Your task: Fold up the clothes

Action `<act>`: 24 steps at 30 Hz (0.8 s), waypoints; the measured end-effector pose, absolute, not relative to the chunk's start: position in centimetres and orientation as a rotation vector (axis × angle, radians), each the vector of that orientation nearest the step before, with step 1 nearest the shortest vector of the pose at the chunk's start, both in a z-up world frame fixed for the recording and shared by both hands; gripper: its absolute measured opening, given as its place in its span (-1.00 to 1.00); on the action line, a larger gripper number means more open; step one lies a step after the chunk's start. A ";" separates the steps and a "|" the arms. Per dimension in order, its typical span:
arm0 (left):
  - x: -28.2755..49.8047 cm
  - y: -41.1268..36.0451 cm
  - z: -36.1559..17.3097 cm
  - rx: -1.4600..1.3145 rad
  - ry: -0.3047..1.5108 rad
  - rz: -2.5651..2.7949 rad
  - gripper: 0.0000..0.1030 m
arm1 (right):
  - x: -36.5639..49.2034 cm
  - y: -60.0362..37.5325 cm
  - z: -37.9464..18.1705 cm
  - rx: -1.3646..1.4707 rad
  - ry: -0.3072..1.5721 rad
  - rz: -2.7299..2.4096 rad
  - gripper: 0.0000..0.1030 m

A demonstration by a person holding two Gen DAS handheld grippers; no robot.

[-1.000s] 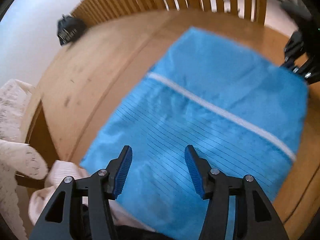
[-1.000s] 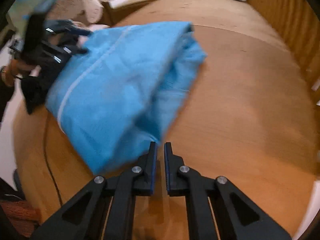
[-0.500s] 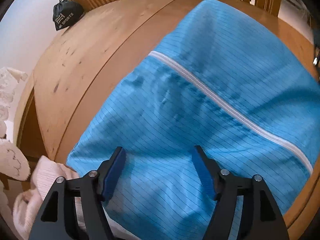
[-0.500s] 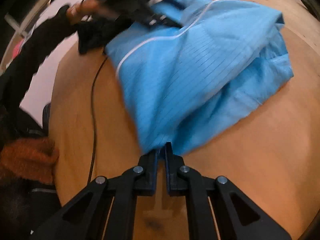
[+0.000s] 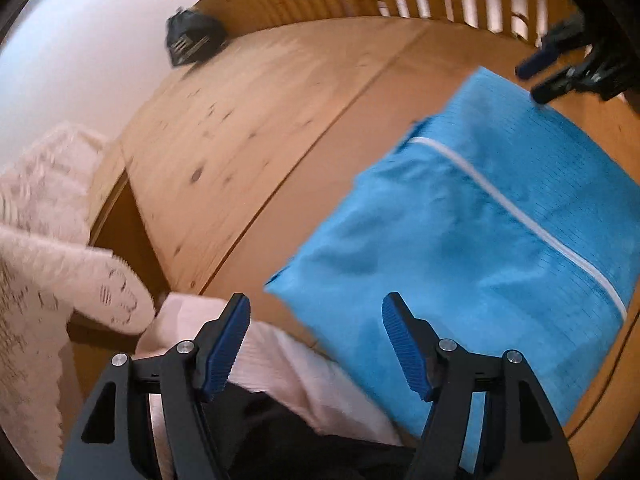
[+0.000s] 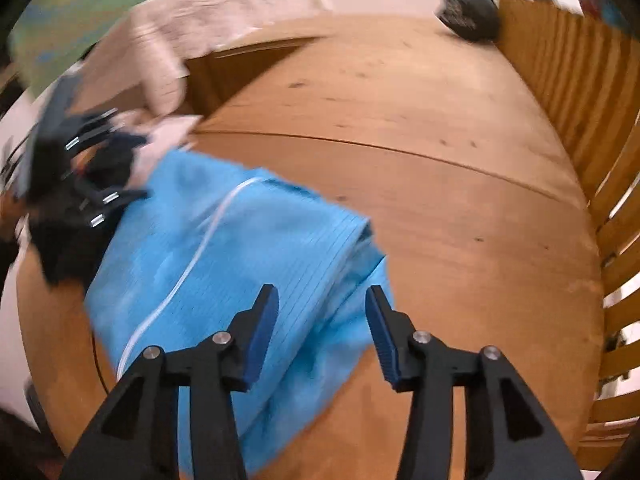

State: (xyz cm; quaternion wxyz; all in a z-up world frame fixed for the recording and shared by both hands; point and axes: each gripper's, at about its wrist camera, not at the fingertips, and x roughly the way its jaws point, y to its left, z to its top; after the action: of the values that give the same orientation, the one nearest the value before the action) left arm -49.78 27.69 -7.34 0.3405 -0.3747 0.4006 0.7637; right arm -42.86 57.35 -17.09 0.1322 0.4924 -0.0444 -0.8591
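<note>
Lying folded on the wooden table [image 6: 460, 208], the pinstriped blue garment [image 6: 240, 264] sits free; left gripper [image 5: 316, 316] gapes empty, right gripper [image 6: 320, 304] is opening, gripping nothing.

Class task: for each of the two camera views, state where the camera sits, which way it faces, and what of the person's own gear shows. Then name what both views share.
Left wrist: on the left gripper, angled down at the blue garment; jaws apart, empty.
Right wrist: on the right gripper, angled down over the garment's folded edge; jaws opening, empty.
Shared: garment, wooden table, black pouch, and each other's gripper.
</note>
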 end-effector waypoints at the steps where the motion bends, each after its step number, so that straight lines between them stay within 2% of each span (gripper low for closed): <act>1: -50.8 27.7 -7.2 -0.986 1.017 1.997 0.30 | -44.1 57.6 -17.8 1.464 -0.186 -2.476 -0.12; 6: -52.0 26.3 -8.1 -1.004 0.979 2.023 0.29 | -45.6 58.1 -20.1 1.474 -0.392 -2.406 -0.18; 8: -52.0 26.0 -8.3 -0.998 0.977 2.031 0.29 | -45.2 58.0 -20.2 1.470 -0.428 -2.401 -0.81; 11: -50.7 25.8 -7.2 -0.932 0.959 2.041 0.29 | -44.1 56.8 -19.4 1.431 -0.423 -2.431 -0.92; 15: -49.5 26.6 -5.3 -0.834 0.941 2.034 0.29 | -42.4 56.0 -17.8 1.413 -0.359 -2.503 -0.92; 19: -48.5 29.1 -6.5 -0.827 0.953 1.955 0.32 | -42.0 56.4 -19.9 1.566 -0.251 -2.560 -0.91; 21: -48.4 30.4 -7.7 -0.851 0.988 1.938 0.32 | -42.4 56.4 -20.6 1.582 -0.249 -2.551 -0.84; 24: -47.4 31.2 -7.3 -0.809 0.986 1.930 0.27 | -42.3 55.9 -18.9 1.523 -0.219 -2.578 -0.83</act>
State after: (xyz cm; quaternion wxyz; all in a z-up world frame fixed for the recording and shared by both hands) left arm -47.41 31.19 -7.29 0.4024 -0.3202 0.3903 0.7637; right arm -42.30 55.87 -18.86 0.0695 0.5060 -0.0729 -0.8566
